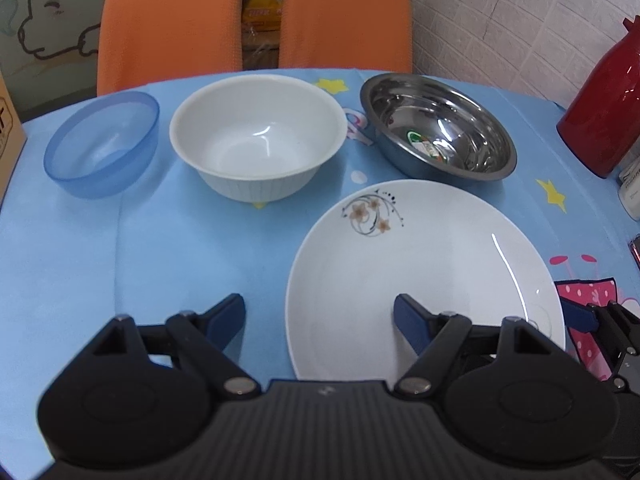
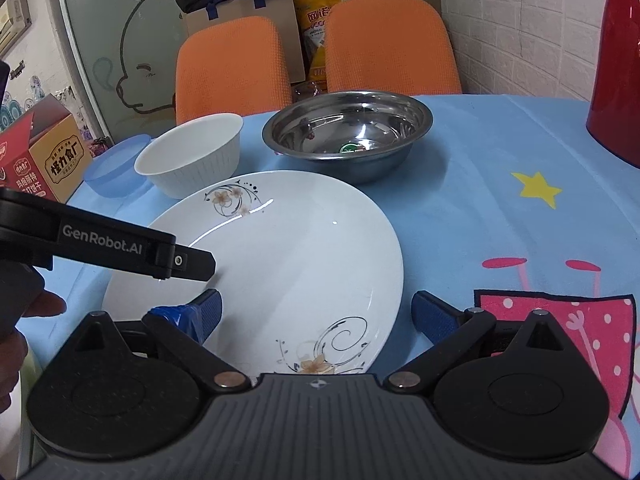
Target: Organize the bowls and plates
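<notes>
A white flowered plate (image 1: pixel 424 276) lies on the blue tablecloth near me; it also shows in the right wrist view (image 2: pixel 280 256). Behind it stand a blue plastic bowl (image 1: pixel 102 144), a white bowl (image 1: pixel 258 136) and a steel bowl (image 1: pixel 438 126); the right wrist view shows them too: blue bowl (image 2: pixel 114 168), white bowl (image 2: pixel 192 156), steel bowl (image 2: pixel 348 134). My left gripper (image 1: pixel 320 318) is open, straddling the plate's left rim. My right gripper (image 2: pixel 316 312) is open, straddling the plate's right rim. The left gripper's body (image 2: pixel 120 248) reaches over the plate from the left.
A red thermos (image 1: pixel 608 108) stands at the right, with small white items (image 1: pixel 630 188) beside it. Two orange chairs (image 1: pixel 256 20) stand behind the table. Cardboard boxes (image 2: pixel 44 156) sit at the table's left edge.
</notes>
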Motion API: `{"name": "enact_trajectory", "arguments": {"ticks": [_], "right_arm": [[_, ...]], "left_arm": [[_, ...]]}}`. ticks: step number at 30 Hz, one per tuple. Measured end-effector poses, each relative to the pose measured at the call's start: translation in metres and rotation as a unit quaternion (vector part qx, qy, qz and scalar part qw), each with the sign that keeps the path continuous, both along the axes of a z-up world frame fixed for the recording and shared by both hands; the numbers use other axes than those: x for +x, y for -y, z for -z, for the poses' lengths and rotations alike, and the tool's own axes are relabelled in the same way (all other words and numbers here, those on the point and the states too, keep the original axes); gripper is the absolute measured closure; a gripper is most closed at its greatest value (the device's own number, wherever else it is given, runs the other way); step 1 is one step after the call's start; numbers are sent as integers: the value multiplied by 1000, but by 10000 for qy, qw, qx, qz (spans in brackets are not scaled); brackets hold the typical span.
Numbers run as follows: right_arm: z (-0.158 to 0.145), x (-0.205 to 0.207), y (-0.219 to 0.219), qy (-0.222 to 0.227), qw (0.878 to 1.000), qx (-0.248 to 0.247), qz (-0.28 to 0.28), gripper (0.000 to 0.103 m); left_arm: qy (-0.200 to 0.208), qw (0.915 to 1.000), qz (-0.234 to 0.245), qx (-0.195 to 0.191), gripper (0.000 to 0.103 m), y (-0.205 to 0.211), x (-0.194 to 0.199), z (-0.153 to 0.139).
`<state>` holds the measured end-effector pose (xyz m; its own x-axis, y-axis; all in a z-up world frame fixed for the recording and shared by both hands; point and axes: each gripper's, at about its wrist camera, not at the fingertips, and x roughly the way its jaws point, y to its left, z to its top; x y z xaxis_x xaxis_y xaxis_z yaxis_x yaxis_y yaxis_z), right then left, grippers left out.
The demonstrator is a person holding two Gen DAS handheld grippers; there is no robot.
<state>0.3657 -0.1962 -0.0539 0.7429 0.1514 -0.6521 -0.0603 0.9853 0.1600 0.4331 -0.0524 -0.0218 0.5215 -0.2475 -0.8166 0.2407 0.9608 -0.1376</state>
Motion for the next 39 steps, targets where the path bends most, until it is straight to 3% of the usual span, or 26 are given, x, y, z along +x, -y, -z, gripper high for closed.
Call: {"name": "enact_trajectory", "arguments": {"ticks": [7, 14, 18, 24, 29, 33, 39], "right_arm": [[6, -3, -8, 208, 9988, -413, -146, 12], [4, 0, -7, 196, 9991, -383, 66, 12], [4, 2, -23, 220, 9989, -393, -125, 12], [0, -3, -23, 175, 9995, -237, 106, 12], [-13, -26, -28, 387, 9984, -343, 243, 12], [-22, -40, -28, 432, 9984, -114, 351, 12], [-39, -71, -55, 599, 9979, -74, 224, 12]], "left_arm": [[134, 9998, -32, 107, 26, 3, -4, 1], [179, 9998, -56, 104, 27, 8, -5, 3], [283, 9995, 83, 106, 31, 18, -13, 3], [270, 9996, 11, 59, 38, 22, -21, -1], [516, 9985, 154, 51, 39, 23, -41, -18], [621, 9979, 164, 65, 39, 18, -60, -28], [830, 9965, -56, 57, 39, -14, -98, -48]]}}
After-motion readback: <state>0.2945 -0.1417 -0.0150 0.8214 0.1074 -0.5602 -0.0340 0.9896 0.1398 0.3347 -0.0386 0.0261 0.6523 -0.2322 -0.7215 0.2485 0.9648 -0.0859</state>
